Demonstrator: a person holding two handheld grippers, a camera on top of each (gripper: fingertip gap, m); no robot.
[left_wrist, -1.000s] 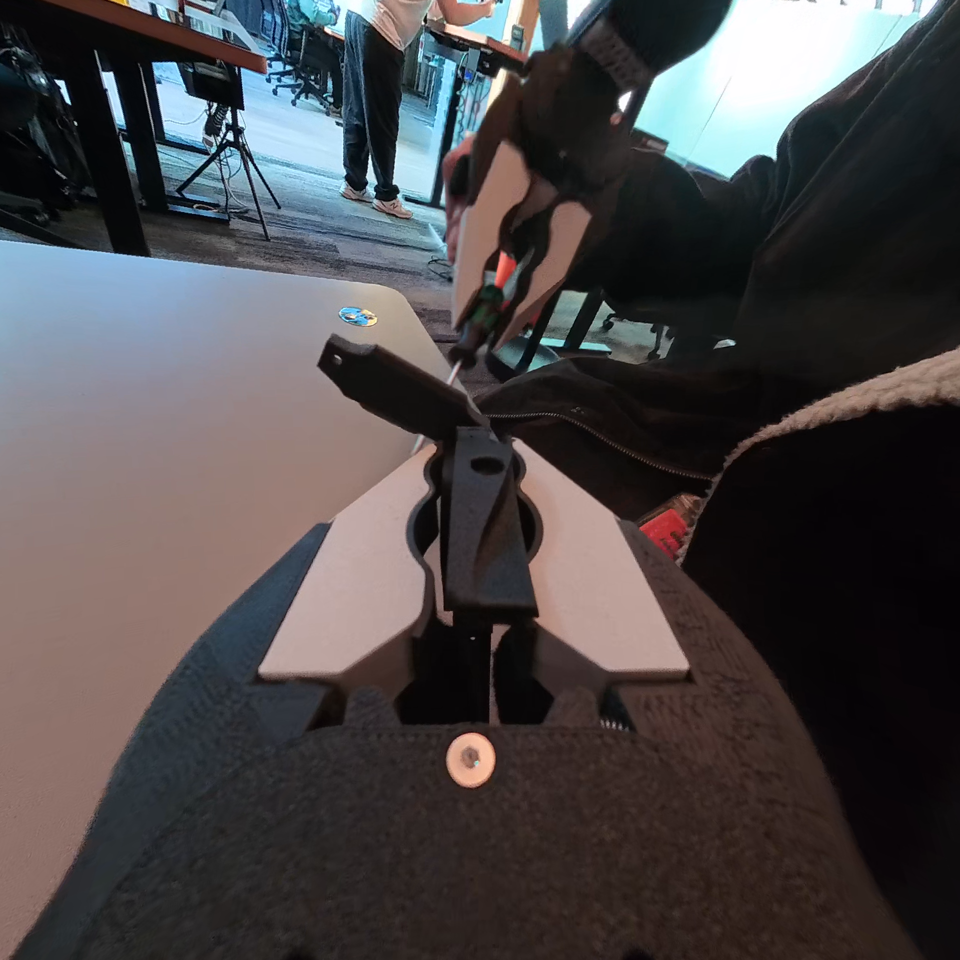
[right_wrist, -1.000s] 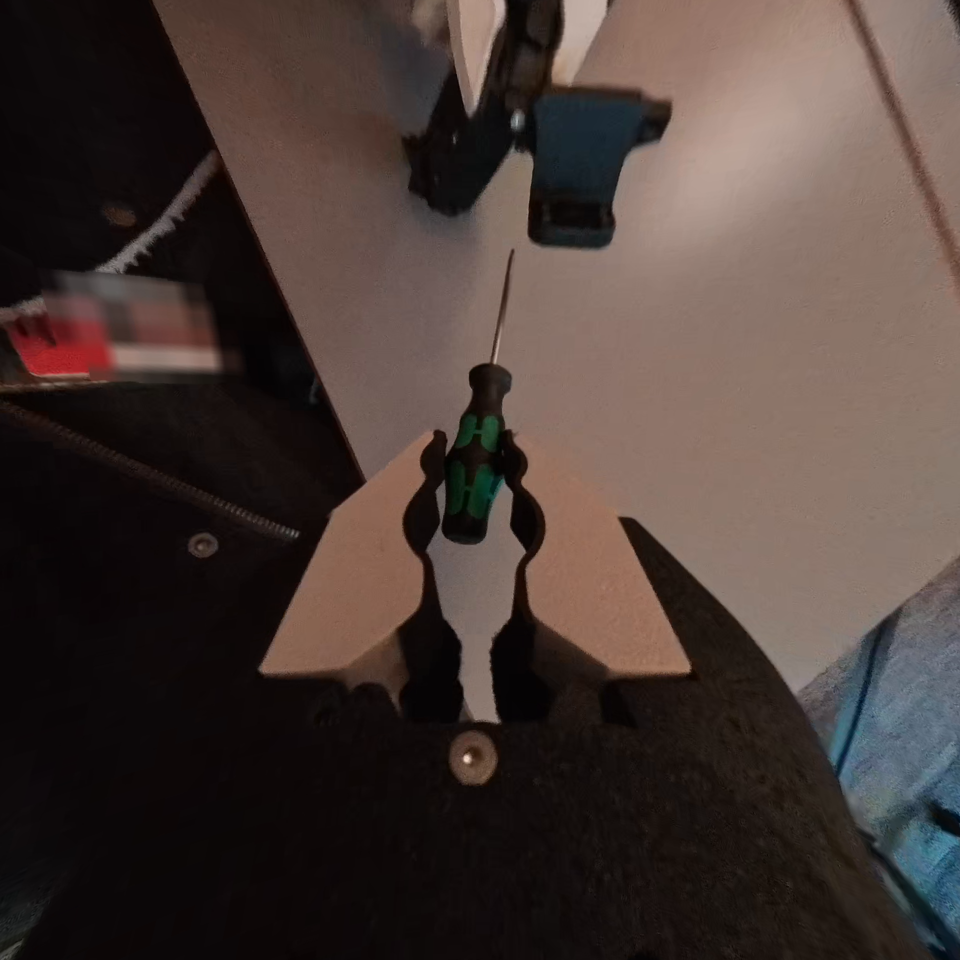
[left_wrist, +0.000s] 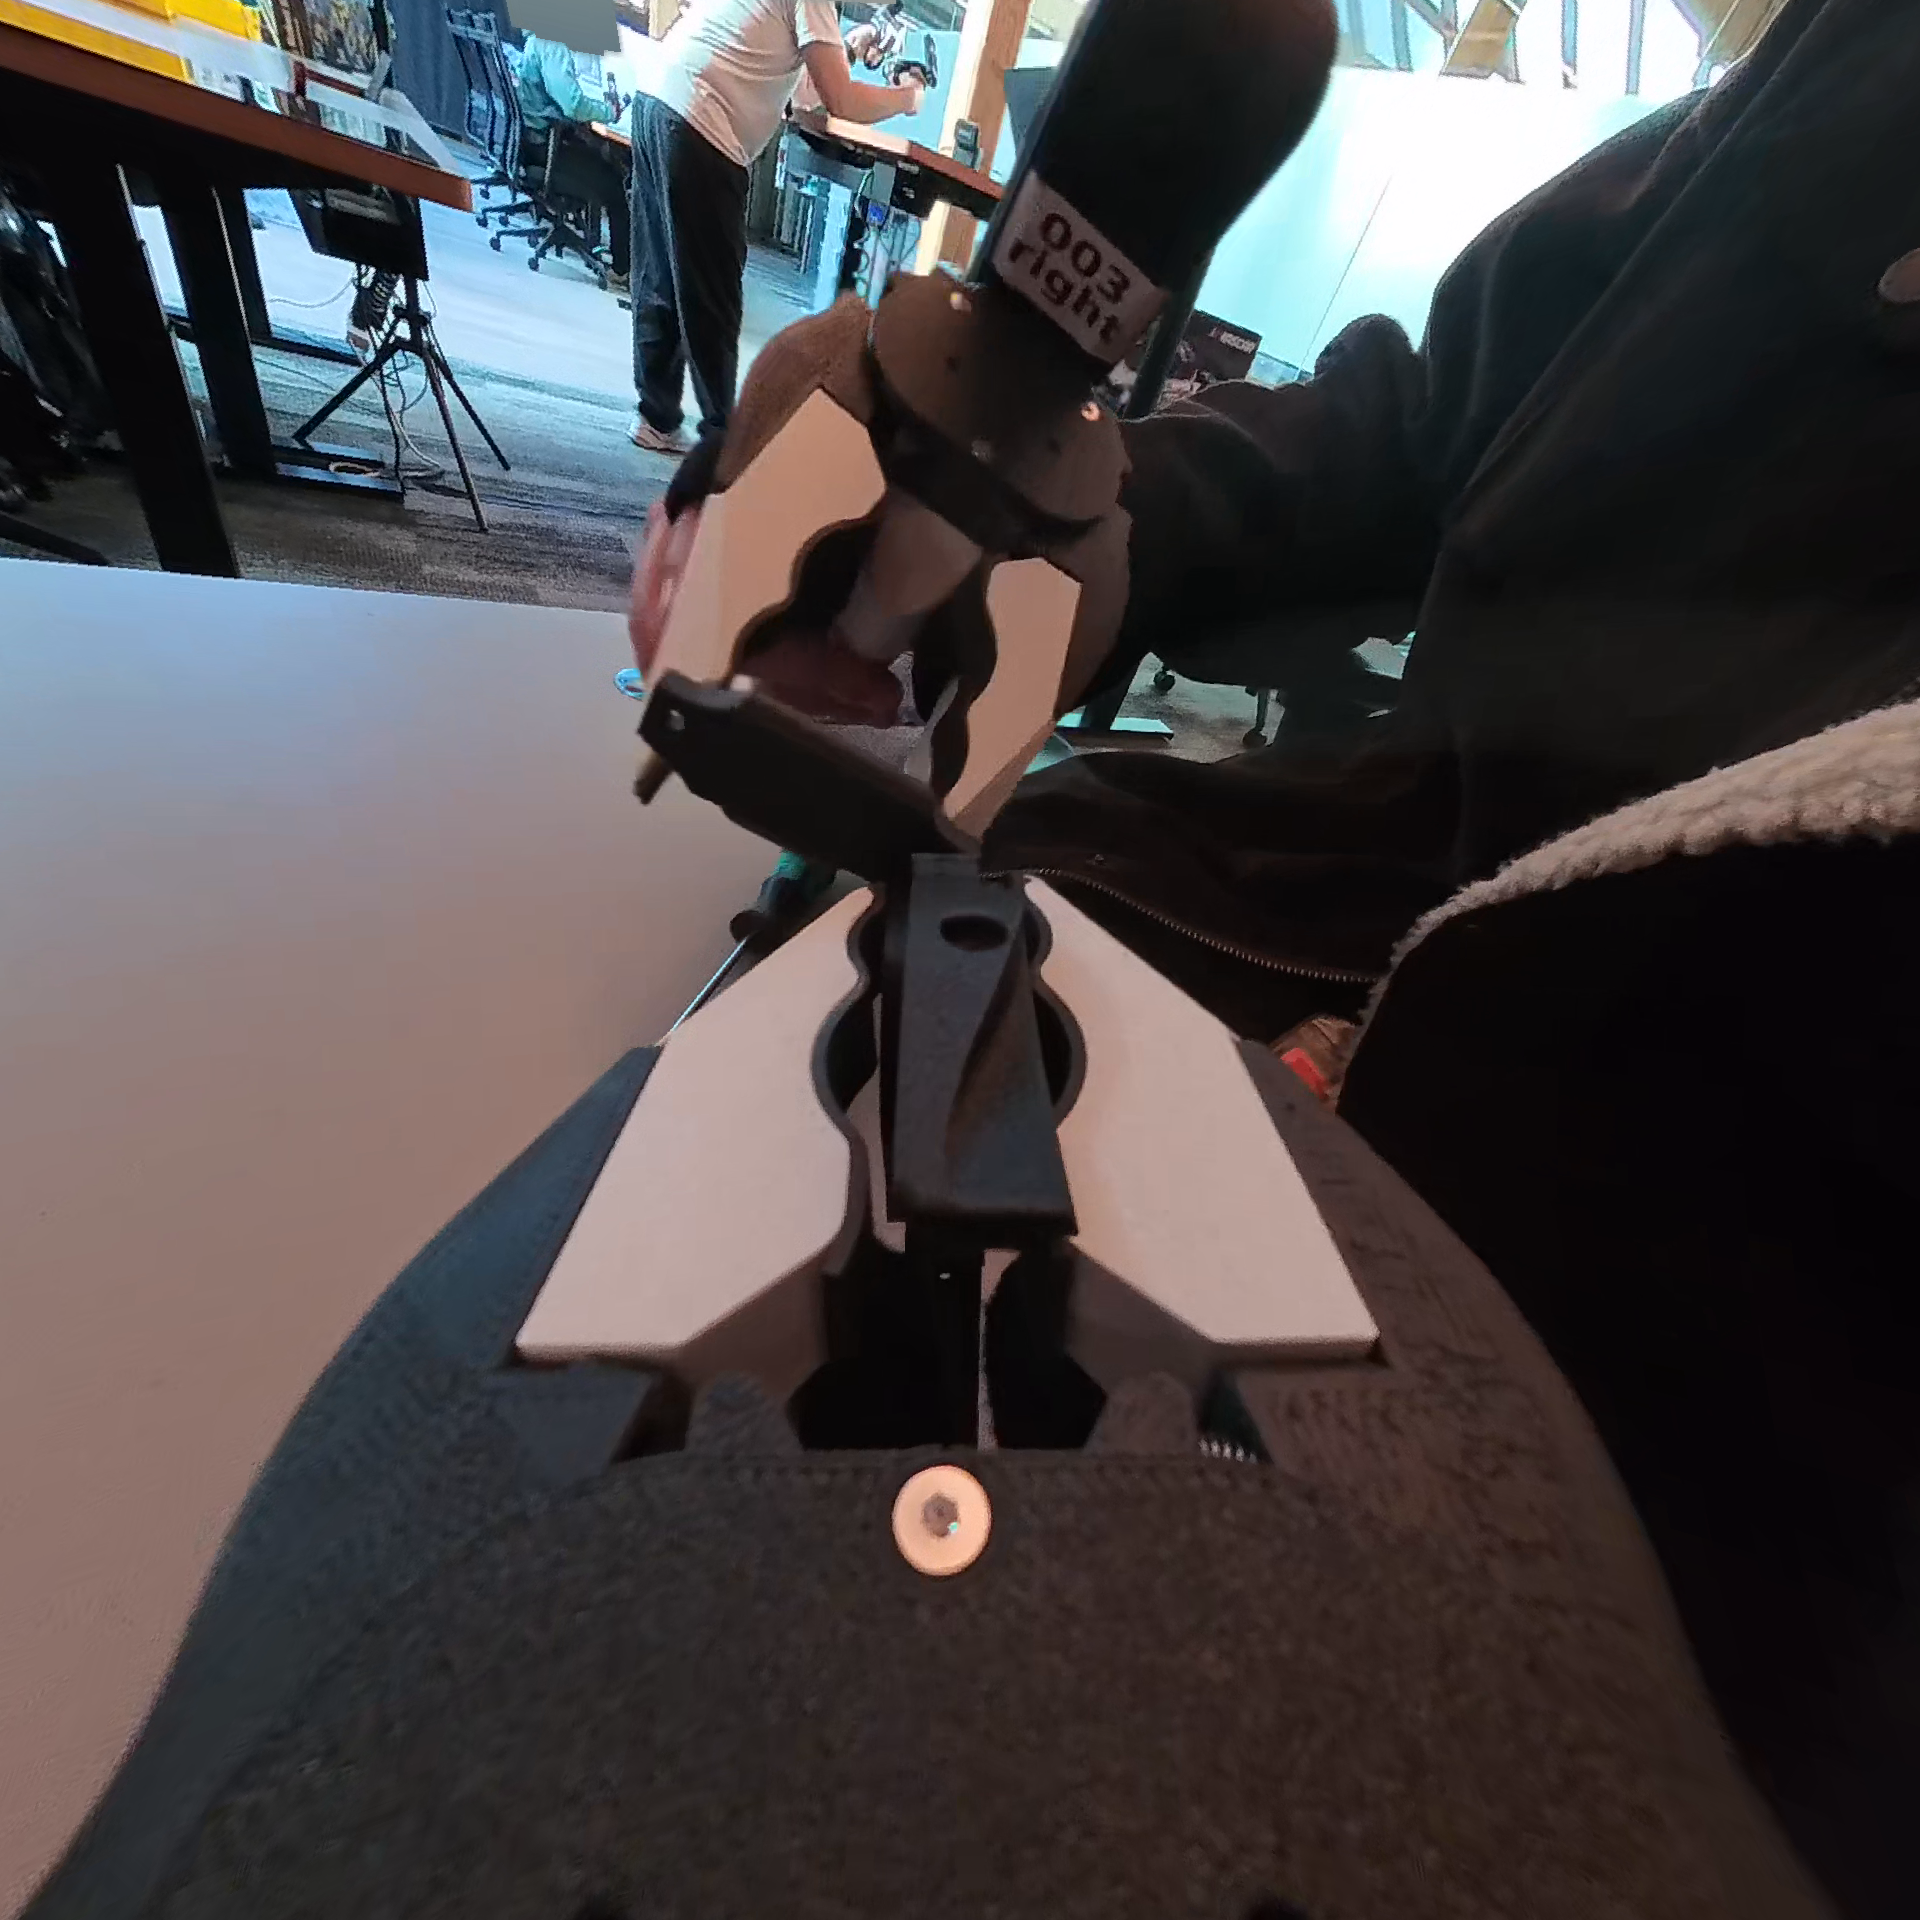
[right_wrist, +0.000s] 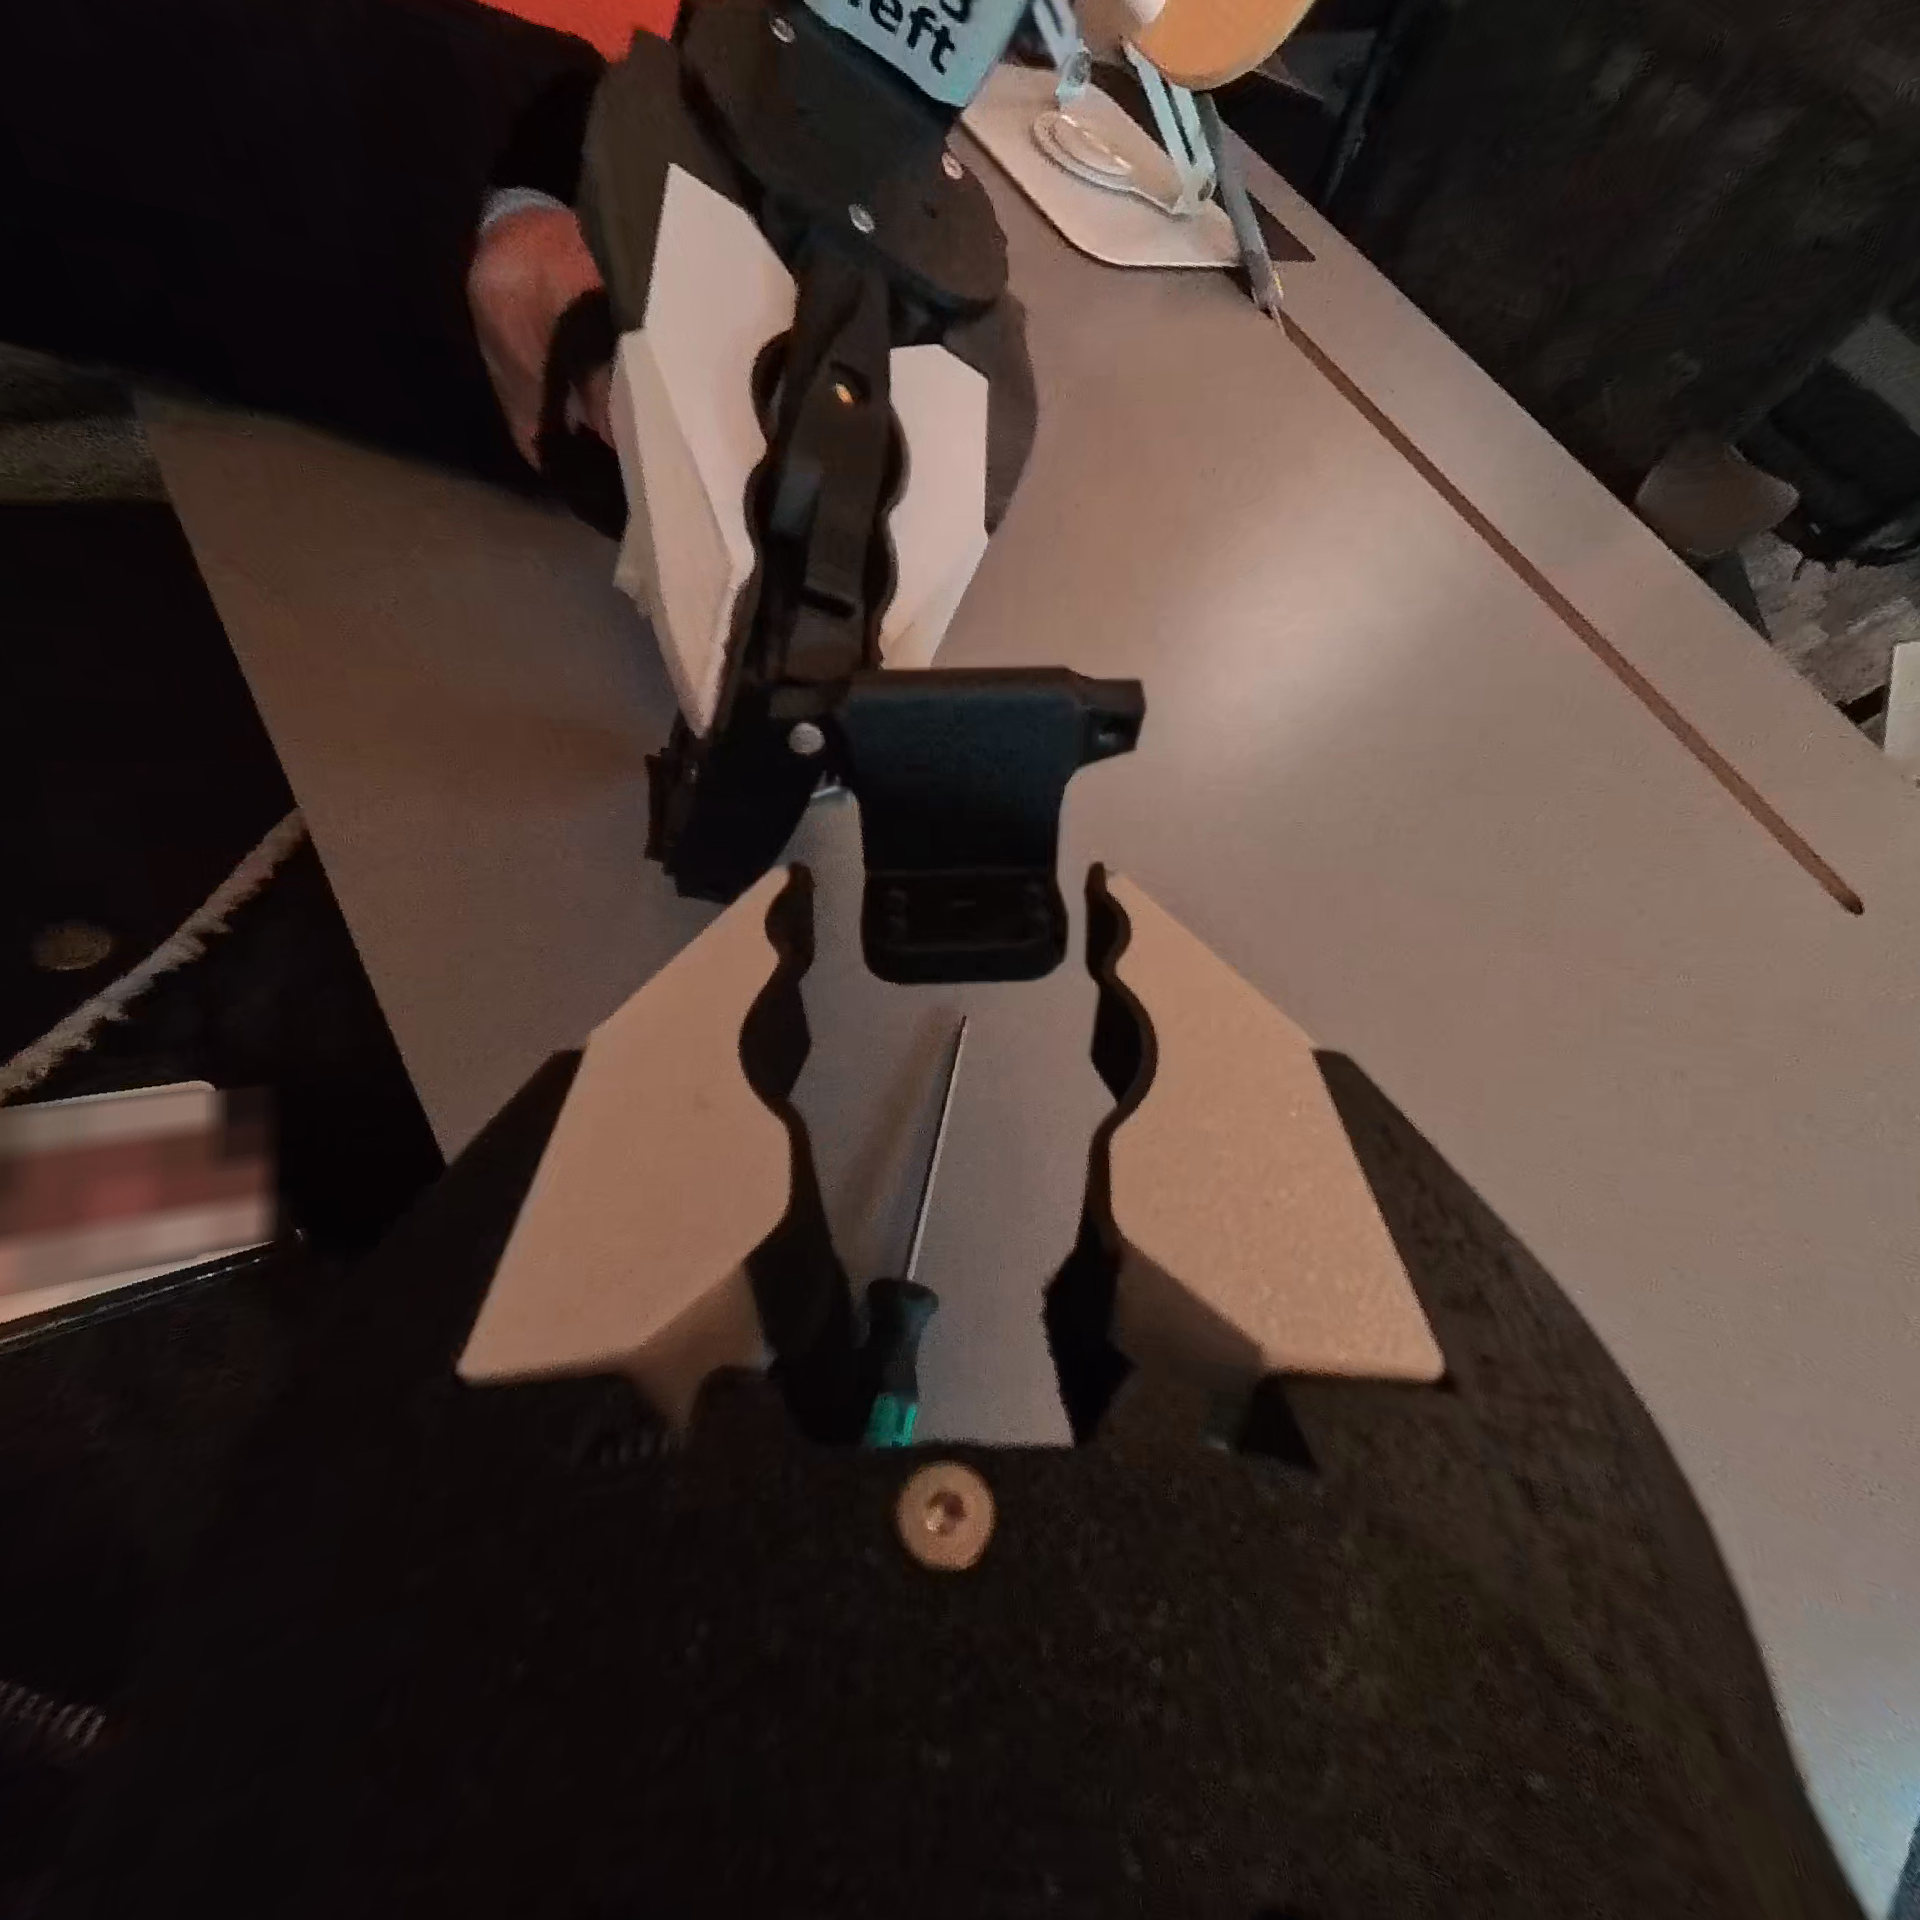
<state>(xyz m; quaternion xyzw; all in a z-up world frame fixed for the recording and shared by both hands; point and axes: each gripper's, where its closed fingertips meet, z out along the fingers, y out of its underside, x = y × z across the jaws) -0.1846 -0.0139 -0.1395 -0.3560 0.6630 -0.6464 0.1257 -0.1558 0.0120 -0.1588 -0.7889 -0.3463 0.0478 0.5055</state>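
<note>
Black plastic part (left_wrist: 971, 1049) clamped in left hand-held gripper (left_wrist: 961, 914); green-handled screwdriver (right_wrist: 914, 1288) flat on table.

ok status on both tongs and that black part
Left tongs shut on black hinged part. Right tongs open, flap between the tips. Green-handled screwdriver lying loose on white table.

Two printed labels
White label (left_wrist: 1075, 286) on the right gripper (left_wrist: 821, 743); pale blue label (right_wrist: 914, 42) on the left gripper (right_wrist: 810, 675), cropped, probably only half legible.
</note>
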